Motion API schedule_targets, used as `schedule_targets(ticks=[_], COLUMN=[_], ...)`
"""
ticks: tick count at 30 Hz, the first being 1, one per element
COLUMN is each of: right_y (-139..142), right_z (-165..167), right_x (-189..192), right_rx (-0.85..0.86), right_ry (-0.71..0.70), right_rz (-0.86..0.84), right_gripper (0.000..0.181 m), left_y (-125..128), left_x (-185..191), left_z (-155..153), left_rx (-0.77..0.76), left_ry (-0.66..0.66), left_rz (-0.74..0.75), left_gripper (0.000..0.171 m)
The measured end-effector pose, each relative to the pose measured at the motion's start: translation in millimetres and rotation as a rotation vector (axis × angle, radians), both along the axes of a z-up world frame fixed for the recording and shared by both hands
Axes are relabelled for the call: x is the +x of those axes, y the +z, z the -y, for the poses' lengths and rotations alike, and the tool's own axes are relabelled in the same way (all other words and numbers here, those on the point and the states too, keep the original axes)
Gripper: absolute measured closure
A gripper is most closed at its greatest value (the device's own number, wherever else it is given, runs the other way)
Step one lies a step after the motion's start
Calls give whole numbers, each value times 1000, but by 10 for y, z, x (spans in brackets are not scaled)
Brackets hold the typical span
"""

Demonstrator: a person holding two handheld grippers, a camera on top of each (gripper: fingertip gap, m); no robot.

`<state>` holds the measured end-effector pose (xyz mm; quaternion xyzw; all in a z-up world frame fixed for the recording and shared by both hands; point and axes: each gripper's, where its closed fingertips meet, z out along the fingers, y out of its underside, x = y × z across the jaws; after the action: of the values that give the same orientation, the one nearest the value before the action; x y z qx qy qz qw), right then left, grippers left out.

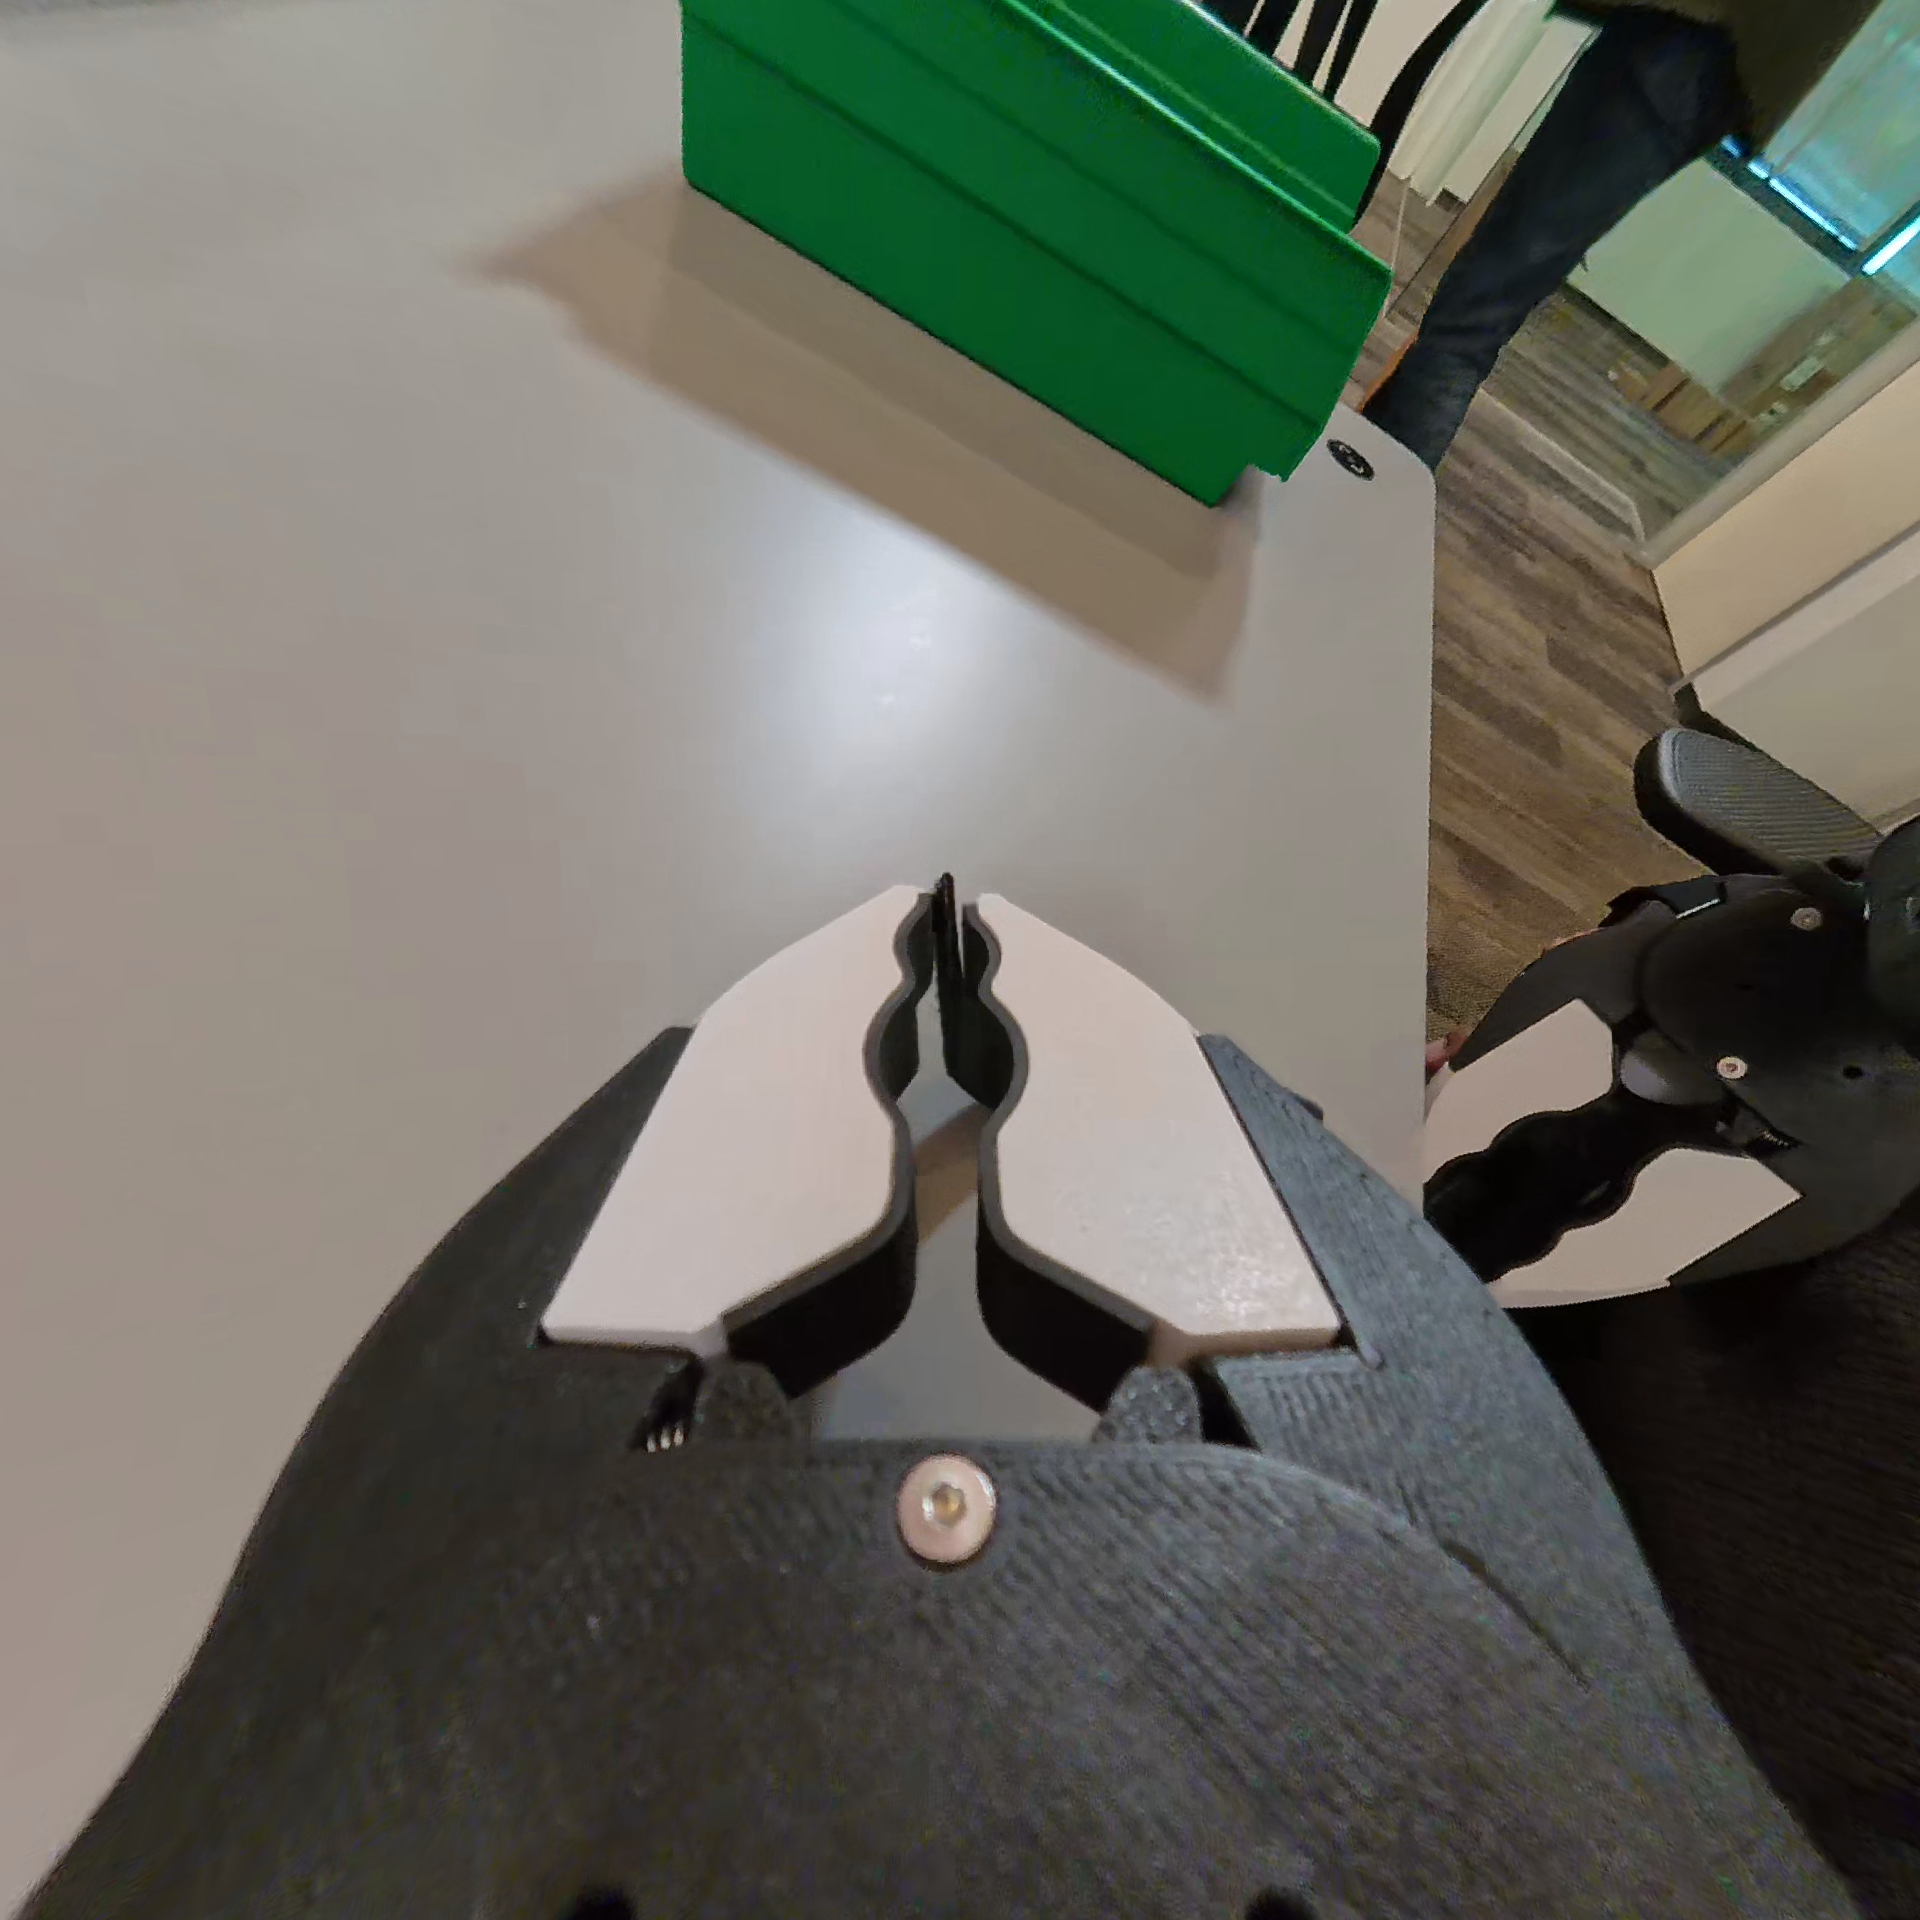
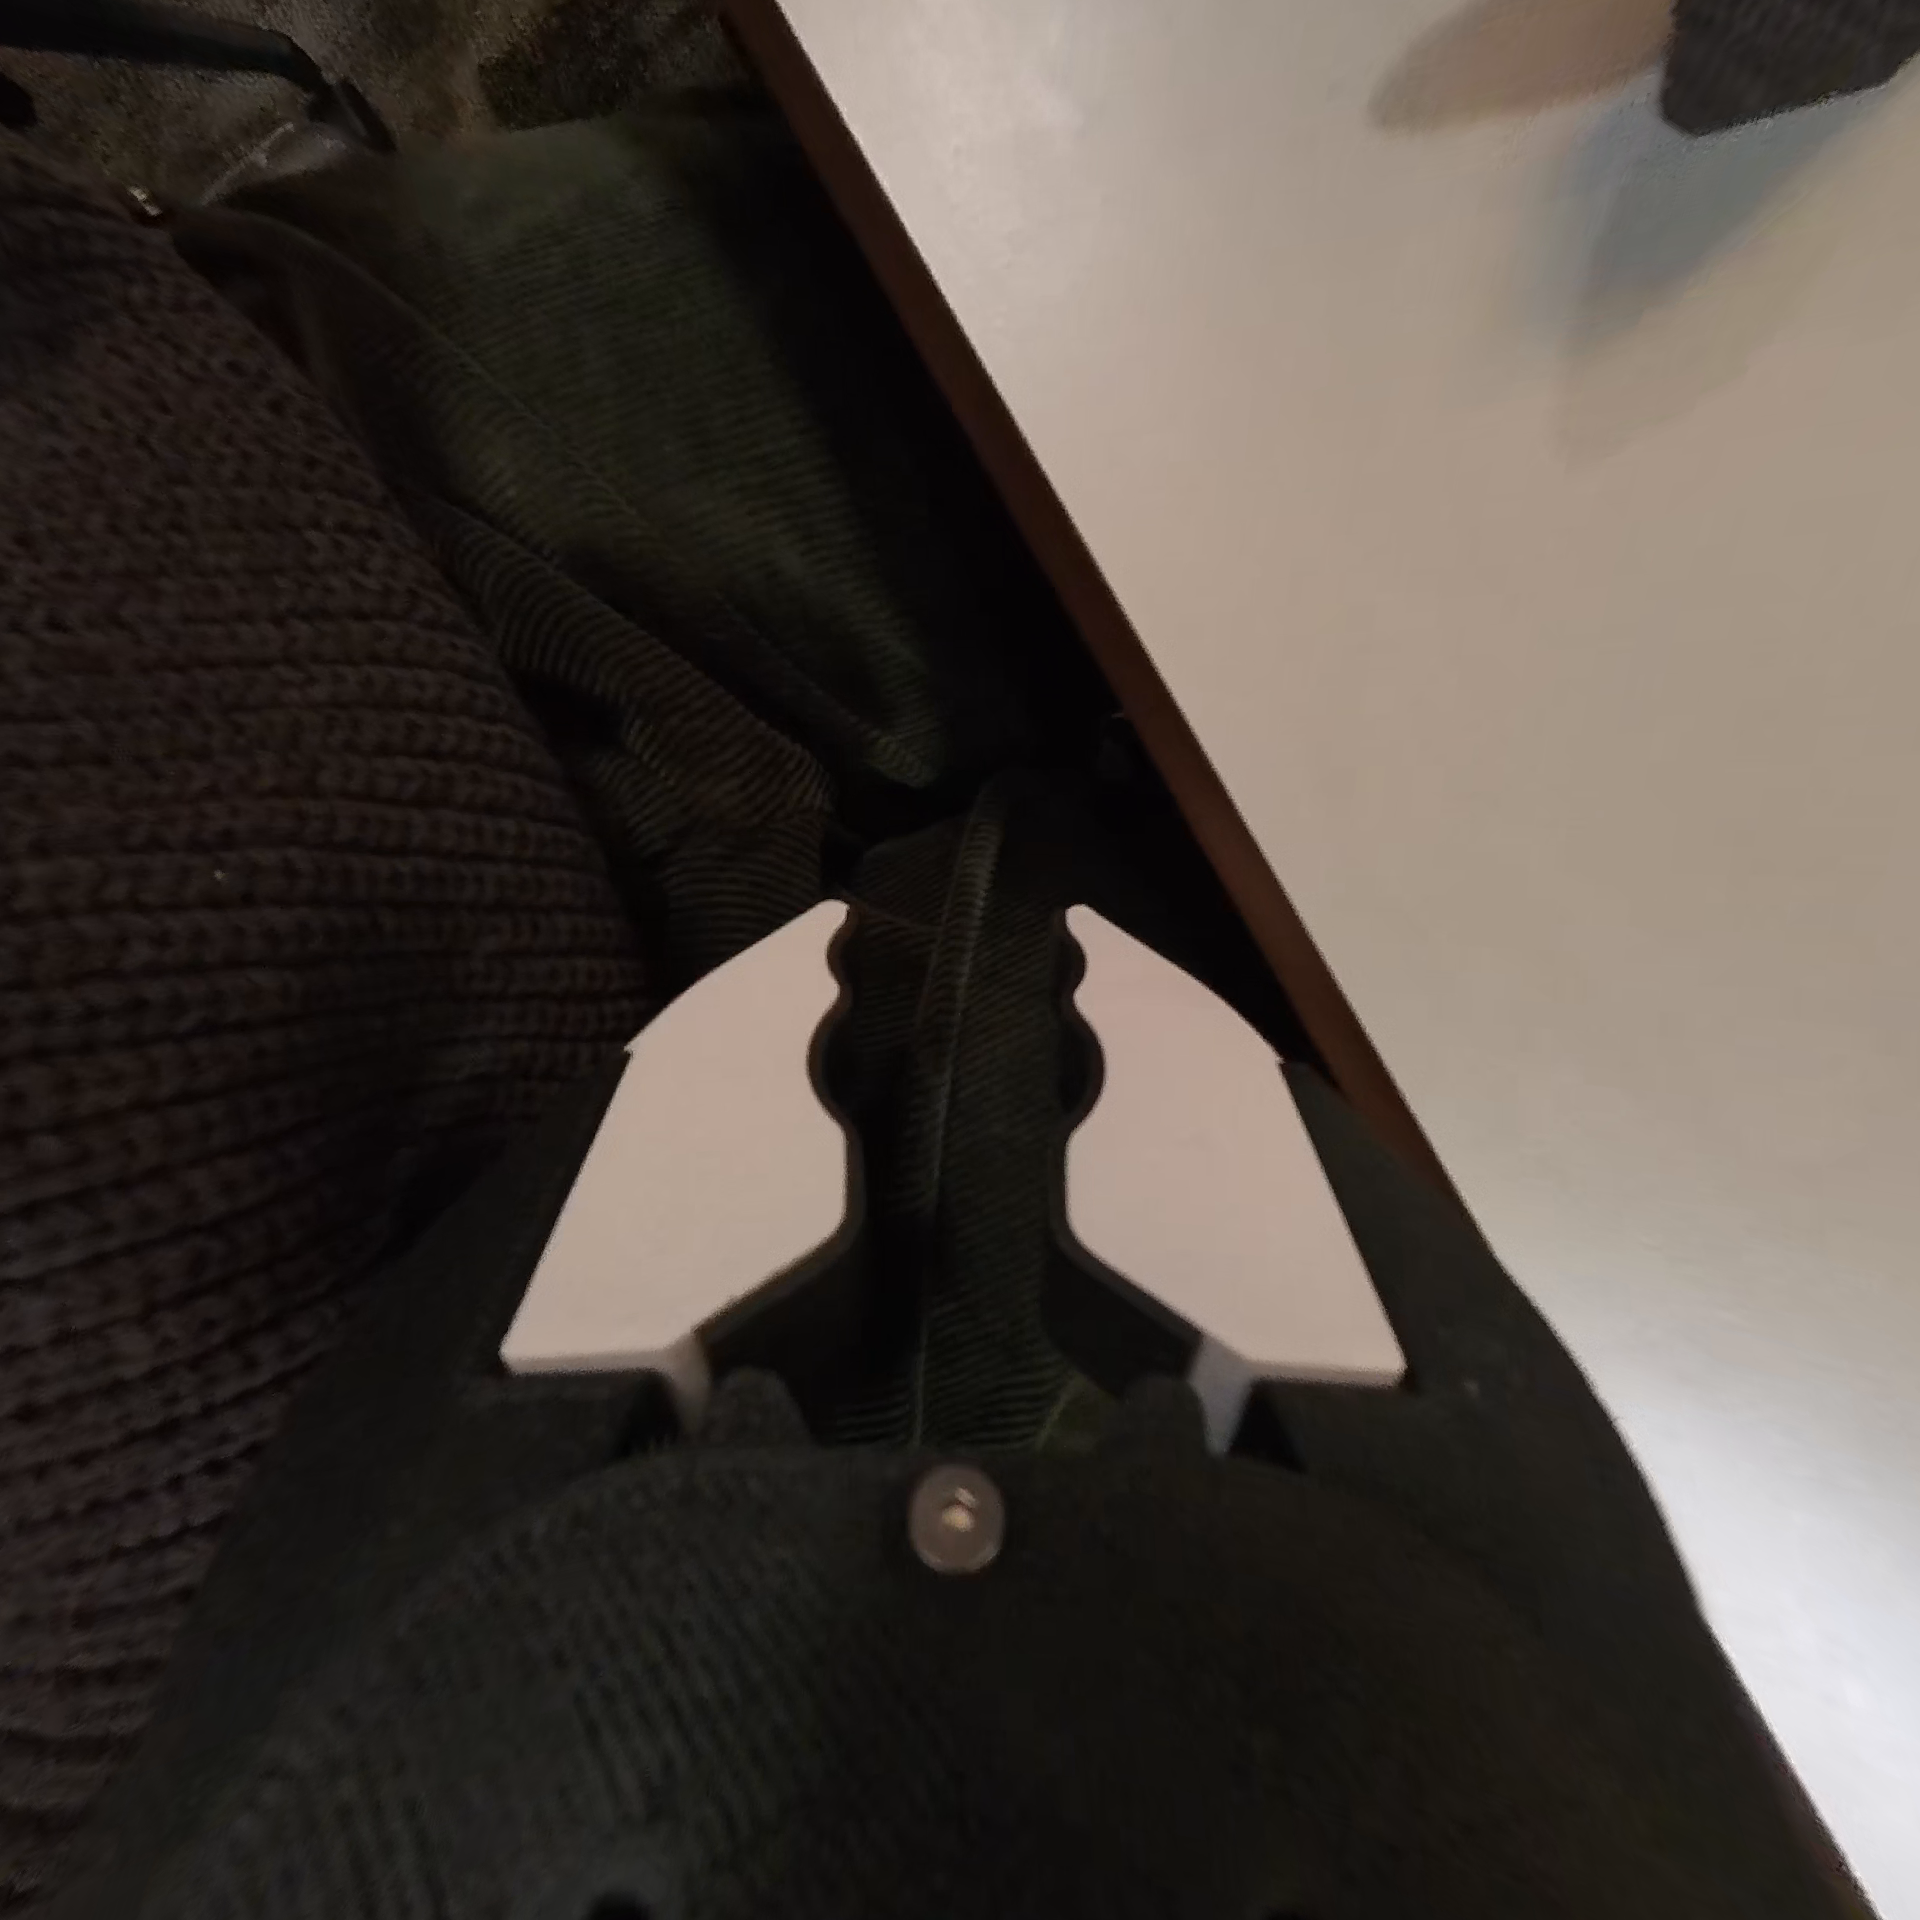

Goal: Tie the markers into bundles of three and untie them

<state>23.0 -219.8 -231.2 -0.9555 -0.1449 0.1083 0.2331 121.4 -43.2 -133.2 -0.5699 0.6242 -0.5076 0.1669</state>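
On the tabletop [image 1: 416, 623], no markers showed. The left hand-held gripper [image 1: 943, 914] pinched a thin black strip [image 1: 945, 977]; the right hand-held gripper [image 2: 951, 920] hung apart off the near edge. Green bins [image 1: 997, 229] stood far; progress unjudgeable.

So the left gripper [image 1: 948, 914] sits over the near part of the table [image 1: 416, 623], with the stacked bins [image 1: 1018, 229] further back near the table's far right corner, and the right gripper [image 2: 954, 914] hangs off the table edge, down over someone's lap [image 2: 665, 582].
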Motion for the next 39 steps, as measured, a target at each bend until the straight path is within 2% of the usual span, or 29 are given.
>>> schedule_targets(ticks=[5,11,14,19,22,23,24,27,33,36,39], right_y=[-20,-109,-159,-352,-534,-568,-576,-552,-297,22,453], right_z=[-13,-76,-127,-181,-147,-141,-146,-160,-170,-209,-247], right_x=[72,159,75,-156,-274,-304,-327,-381,-441,-491,-565], right_rx=[8,49,74,56,-14,-20,-12,8,61,134,259], right_ry=[-40,-104,-105,-80,-40,-27,-14,31,52,46,52], right_rz=[15,93,107,127,173,193,217,268,236,156,3], right_gripper=[145,145,144,138,138,143,159,160,161,161,161], left_y=[-62,-110,-132,-116,-66,-60,-63,-76,-91,-86,-72], left_x=[-18,-63,-123,-282,-369,-395,-419,-473,-536,-556,-563], left_z=[-29,1,-15,-38,-69,-74,-81,-107,-196,-260,-331], left_rx=[77,138,140,42,-23,-32,-32,-19,-2,-12,-24], left_ry=[11,21,44,107,152,158,162,173,204,225,249], left_rz=[-22,-34,-36,-23,-2,1,-1,-7,-14,-10,-3], left_gripper=[136,137,137,140,142,142,142,142,141,140,139])
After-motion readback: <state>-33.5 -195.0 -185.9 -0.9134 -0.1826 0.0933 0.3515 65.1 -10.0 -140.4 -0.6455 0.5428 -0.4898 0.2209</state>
